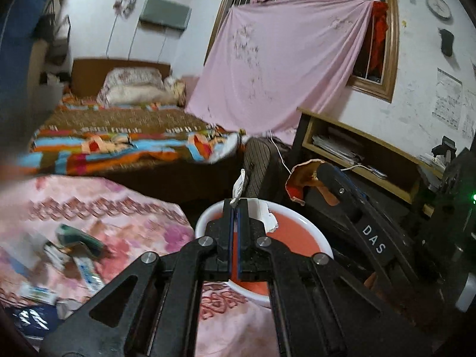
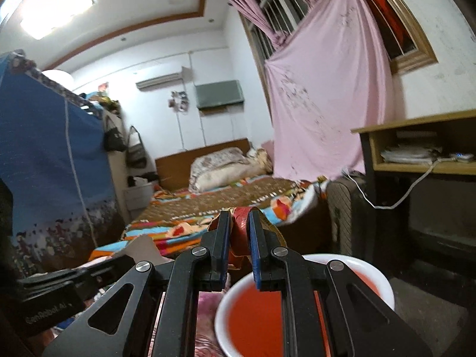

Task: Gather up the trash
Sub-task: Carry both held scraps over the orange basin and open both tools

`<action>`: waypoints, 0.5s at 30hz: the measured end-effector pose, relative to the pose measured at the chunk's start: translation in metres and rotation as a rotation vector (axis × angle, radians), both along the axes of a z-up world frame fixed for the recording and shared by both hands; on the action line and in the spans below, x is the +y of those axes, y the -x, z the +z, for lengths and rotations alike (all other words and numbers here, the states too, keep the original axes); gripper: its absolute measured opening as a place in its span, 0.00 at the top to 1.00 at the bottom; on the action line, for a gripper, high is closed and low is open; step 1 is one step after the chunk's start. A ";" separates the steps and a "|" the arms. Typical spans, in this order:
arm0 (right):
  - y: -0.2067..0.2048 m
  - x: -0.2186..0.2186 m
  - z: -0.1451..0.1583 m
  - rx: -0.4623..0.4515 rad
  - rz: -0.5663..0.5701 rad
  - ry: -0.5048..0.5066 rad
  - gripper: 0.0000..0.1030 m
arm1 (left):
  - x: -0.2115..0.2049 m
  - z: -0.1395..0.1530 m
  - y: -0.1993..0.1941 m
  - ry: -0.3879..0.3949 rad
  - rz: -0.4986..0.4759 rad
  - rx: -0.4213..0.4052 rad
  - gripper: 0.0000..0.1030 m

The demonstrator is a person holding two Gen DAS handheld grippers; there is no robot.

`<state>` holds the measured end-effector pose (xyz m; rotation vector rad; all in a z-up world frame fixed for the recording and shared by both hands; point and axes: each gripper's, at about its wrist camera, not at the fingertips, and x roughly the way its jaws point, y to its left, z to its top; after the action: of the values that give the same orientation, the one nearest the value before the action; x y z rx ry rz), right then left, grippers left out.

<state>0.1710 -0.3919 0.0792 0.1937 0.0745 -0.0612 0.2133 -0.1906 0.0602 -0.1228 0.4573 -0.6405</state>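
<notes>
Black left gripper (image 1: 235, 205) is pinching a white paper scrap (image 1: 239, 187) over the round white basin with a red inside (image 1: 293, 232). Right gripper (image 2: 239, 223) is clamping a crumpled red wrapper (image 2: 241, 232) above that basin, beside a pink floral blanket (image 1: 89, 208) strewn with litter.

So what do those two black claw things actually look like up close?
Both the left gripper and the right gripper are matte black, with angular linkage arms joined by round silver pins, triangular cut-outs, and blue pads lining the straight fingers. One side carries white "DAS" lettering.
</notes>
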 end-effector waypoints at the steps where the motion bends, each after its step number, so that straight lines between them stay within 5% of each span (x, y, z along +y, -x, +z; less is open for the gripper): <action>1: -0.001 -0.004 -0.002 0.015 -0.006 -0.008 0.89 | -0.004 -0.001 0.002 0.002 -0.003 0.013 1.00; 14: -0.015 -0.021 -0.013 0.152 -0.043 -0.064 0.84 | -0.032 -0.014 -0.016 0.010 -0.032 0.168 1.00; 15: -0.015 -0.022 -0.014 0.160 -0.042 -0.069 0.82 | -0.031 -0.015 -0.017 0.013 -0.031 0.172 0.94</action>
<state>0.1862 -0.4135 0.0648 0.2588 0.2320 -0.1158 0.2299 -0.2221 0.0455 -0.1839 0.6216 -0.6662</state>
